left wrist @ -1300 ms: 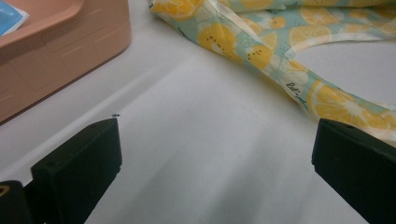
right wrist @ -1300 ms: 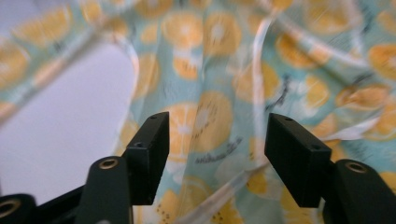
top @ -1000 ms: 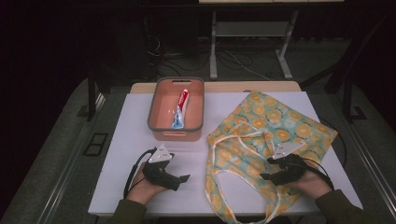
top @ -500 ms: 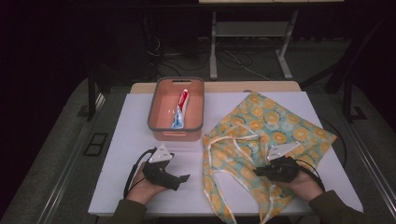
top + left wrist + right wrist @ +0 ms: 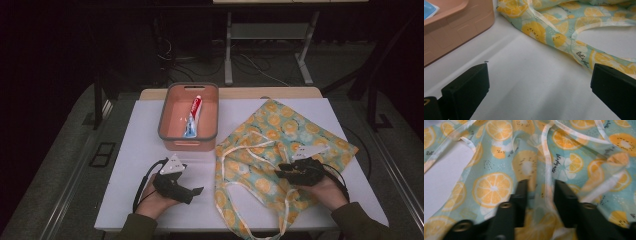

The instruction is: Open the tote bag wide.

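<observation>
1. We take the tote bag (image 5: pixel 272 150), a pale green cloth printed with orange slices, as our landmark; it lies flat on the white table (image 5: pixel 135 135), its cream handles (image 5: pixel 237 155) spread toward its near-left corner.
2. Our right gripper (image 5: pixel 282 172) sits on the bag's near half. Its jaws have just been opening again after a full close, and now stand part-way apart with a fold of the bag and a strip of handle (image 5: pixel 547 182) between them; we cannot tell whether the pads press on the cloth.
3. Our left gripper (image 5: pixel 192 192) rests on bare table, left of the bag's near corner, its jaws spread wide around nothing.
4. A salmon-pink bin (image 5: pixel 172 107) stands just left of the bag's far half, holding a toothpaste tube (image 5: pixel 192 116).
</observation>
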`<control>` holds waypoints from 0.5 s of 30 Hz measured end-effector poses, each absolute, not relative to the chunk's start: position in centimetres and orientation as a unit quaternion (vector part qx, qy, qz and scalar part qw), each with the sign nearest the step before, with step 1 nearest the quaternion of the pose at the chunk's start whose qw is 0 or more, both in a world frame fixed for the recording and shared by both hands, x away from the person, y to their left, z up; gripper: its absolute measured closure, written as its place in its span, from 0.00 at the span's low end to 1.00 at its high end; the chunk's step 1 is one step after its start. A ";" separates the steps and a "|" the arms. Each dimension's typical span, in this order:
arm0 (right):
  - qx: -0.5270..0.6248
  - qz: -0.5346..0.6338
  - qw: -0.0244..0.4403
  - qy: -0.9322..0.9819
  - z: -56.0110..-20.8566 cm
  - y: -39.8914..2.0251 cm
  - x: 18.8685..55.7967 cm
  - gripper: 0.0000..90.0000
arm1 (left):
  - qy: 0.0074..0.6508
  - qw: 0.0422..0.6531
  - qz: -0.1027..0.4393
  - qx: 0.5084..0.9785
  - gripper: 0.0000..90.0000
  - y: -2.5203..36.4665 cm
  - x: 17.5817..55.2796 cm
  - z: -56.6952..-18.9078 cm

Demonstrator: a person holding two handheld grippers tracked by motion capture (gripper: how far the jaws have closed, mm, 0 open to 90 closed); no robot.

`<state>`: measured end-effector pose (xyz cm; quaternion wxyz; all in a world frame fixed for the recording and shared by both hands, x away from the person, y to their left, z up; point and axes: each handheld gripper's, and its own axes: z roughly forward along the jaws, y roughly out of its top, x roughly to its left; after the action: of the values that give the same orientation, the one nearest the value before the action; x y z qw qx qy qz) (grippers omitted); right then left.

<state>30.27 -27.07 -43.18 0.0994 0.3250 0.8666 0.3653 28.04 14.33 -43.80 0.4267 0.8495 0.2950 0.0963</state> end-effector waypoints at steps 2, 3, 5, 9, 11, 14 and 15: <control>0.320 0.369 0.101 0.867 -43.3 -26.5 30.3 0.44 | 0.295 0.426 0.096 0.850 0.01 14.3 28.0 -43.8; 0.319 0.371 0.098 0.867 -43.3 -26.1 30.4 0.39 | 0.294 0.426 0.096 0.850 0.01 14.3 28.0 -43.8; 0.321 0.377 0.096 0.863 -43.2 -25.5 30.5 0.30 | 0.295 0.426 0.096 0.850 0.01 14.3 28.0 -43.8; 0.317 0.371 0.095 0.868 -43.5 -24.0 31.2 0.21 | 0.295 0.426 0.095 0.850 0.01 14.3 28.0 -43.8; 0.315 0.358 0.099 0.873 -44.1 -23.5 31.6 0.21 | 0.294 0.426 0.095 0.850 0.01 14.2 28.1 -43.9; 0.319 0.338 0.101 0.880 -45.0 -23.2 32.2 0.21 | 0.294 0.426 0.094 0.851 0.01 14.2 28.0 -43.8; 0.319 0.334 0.101 0.881 -45.2 -23.2 32.4 0.22 | 0.294 0.426 0.094 0.851 0.01 14.2 28.0 -43.9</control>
<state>32.39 -23.23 -45.22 0.1013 0.3189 0.8811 0.3341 28.05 14.23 -43.85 0.4257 0.8507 0.2935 0.0941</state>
